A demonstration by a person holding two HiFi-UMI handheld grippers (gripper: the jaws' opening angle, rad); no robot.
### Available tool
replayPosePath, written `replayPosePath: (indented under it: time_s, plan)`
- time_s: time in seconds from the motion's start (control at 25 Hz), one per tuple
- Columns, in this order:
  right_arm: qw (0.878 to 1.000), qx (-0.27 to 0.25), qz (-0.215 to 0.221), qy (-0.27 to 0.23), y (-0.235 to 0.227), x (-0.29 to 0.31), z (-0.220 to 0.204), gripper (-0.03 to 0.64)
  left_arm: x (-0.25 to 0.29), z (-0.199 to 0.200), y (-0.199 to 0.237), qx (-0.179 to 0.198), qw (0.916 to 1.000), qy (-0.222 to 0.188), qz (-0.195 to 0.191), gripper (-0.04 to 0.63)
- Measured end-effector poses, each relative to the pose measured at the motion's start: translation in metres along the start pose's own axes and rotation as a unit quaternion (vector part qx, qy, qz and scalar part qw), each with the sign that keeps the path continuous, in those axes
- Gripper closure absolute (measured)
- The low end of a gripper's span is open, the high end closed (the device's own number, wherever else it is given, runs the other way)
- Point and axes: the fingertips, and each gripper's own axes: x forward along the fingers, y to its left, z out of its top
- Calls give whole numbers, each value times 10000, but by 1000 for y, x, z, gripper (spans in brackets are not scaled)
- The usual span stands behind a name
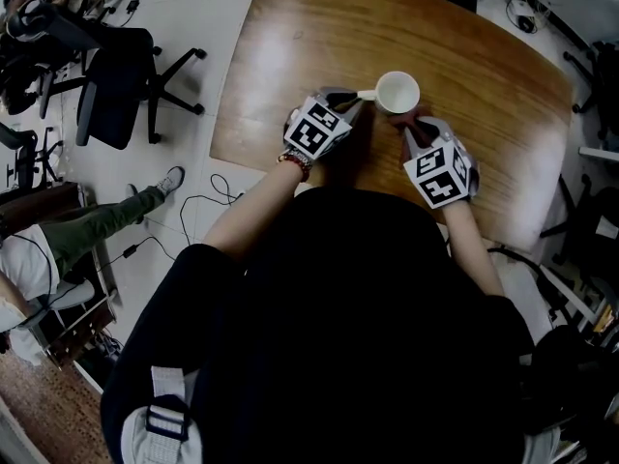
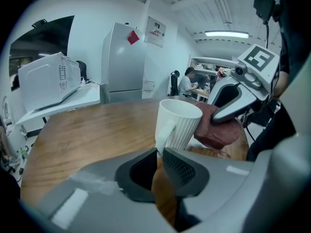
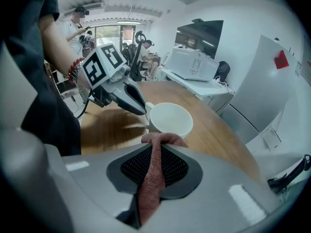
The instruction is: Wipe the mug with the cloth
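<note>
White mug (image 1: 397,93), upright mid-desk (image 1: 290,56) toward the near edge, handle pinched in left gripper (image 2: 159,154); right gripper (image 3: 155,152) clenched on red cloth (image 3: 154,178) against its wall; likely risk: hard wiping twists handle loose, tipping mug.

No legible text or signs

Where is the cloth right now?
The cloth is clamped in the right claw, bunched against the mug at the middle of the right gripper view, opposite the left claw.
</note>
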Motion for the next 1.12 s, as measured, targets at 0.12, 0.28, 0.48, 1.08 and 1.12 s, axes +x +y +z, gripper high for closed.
replayPosePath:
  time_s: [0.12, 0.28, 0.48, 1.08, 1.12]
  plan:
    - [9998, -12, 55, 205, 4, 18, -9, 566, 0, 0, -2, 22, 10000, -5, -34, 548]
    - [9988, -132, 139, 459, 8, 40, -24, 566, -2, 1, -8, 31, 9999, 10, -109, 546]
    - [9990, -8, 88, 435, 3, 31, -21, 566, 0, -4, -16, 100, 9997, 56, -227, 543]
    - [9997, 150, -27, 210, 5, 21, -13, 566, 14, 1, -57, 555, 9952, 83, -799, 592]
    - [9996, 119, -22, 255, 6, 25, -16, 566, 14, 1, -58, 576, 9950, 88, -807, 592]
